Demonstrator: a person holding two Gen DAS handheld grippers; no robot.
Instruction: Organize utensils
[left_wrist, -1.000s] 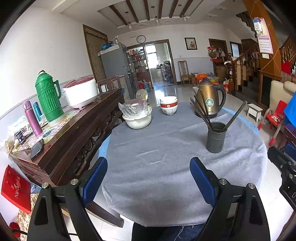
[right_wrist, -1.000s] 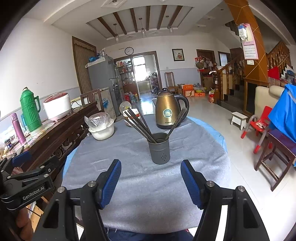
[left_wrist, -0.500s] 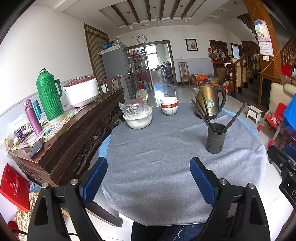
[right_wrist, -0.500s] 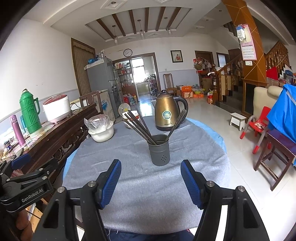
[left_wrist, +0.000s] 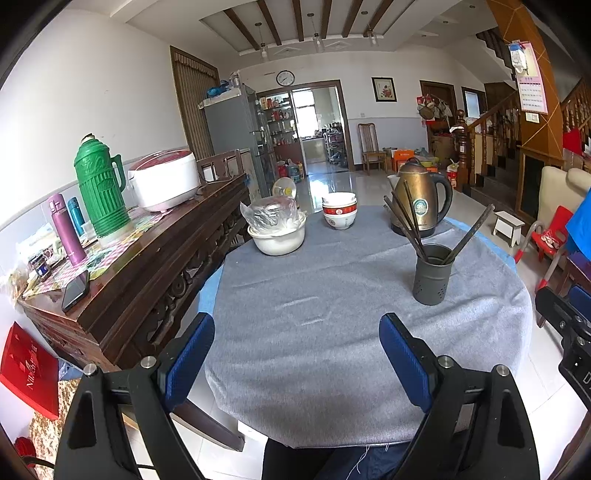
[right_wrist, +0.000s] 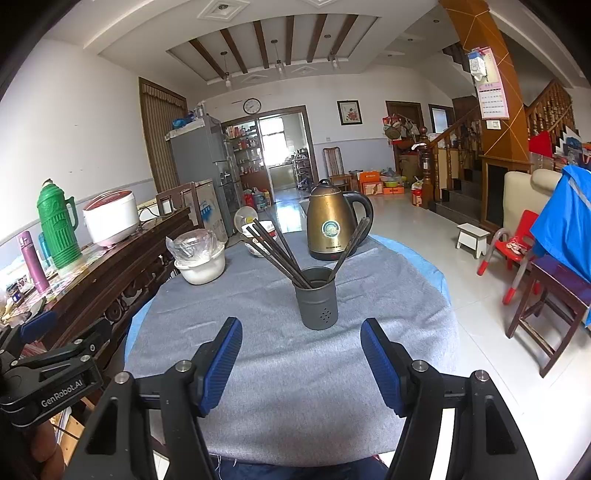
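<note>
Left wrist view: left gripper (left_wrist: 297, 363) wide open and empty over the near edge of the grey-clothed table (left_wrist: 332, 332), the utensil holder (left_wrist: 431, 275) ahead and off to the right, chopsticks (left_wrist: 406, 218) fanning up and outward. Right wrist view: right gripper (right_wrist: 301, 363) partly open, holding nothing, the same holder (right_wrist: 317, 298) almost dead ahead between the blue pads (right_wrist: 223, 365), sticks leaning back-left and one back-right; probably the nearer, better-lined hand.
</note>
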